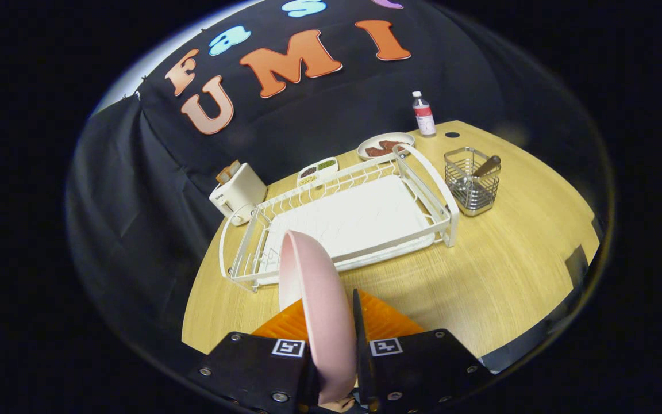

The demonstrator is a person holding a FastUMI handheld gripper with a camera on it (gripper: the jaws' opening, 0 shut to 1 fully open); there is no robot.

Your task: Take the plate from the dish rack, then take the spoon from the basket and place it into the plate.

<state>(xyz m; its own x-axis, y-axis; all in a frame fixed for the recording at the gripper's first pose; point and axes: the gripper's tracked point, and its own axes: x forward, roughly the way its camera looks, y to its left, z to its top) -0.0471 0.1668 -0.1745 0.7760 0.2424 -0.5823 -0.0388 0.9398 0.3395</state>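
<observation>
The claw (331, 322) is clamped on the pink plate (314, 299): both fingers press against it, one on each face, and the plate stands on edge between them, rising ahead of the fingertips and tilted slightly to the left. Its upper rim overlaps the near rail of the dish rack (342, 218) in the picture; whether it touches the rack cannot be told.

The white dish rack sits on the wooden tabletop (509, 270) just beyond the plate, with a white drip tray inside.

To the right of the rack, apart from it, stands the wire basket (472, 181). The spoon (485, 167) leans inside it, its brown handle sticking out over the rim. Basket and spoon lie well beyond the claw and to its right.

Behind the rack: a white toaster (238, 192) at the left, a divided dish (318, 171), a small plate with brown food (385, 146), and a bottle (423, 114) at the far edge.
</observation>
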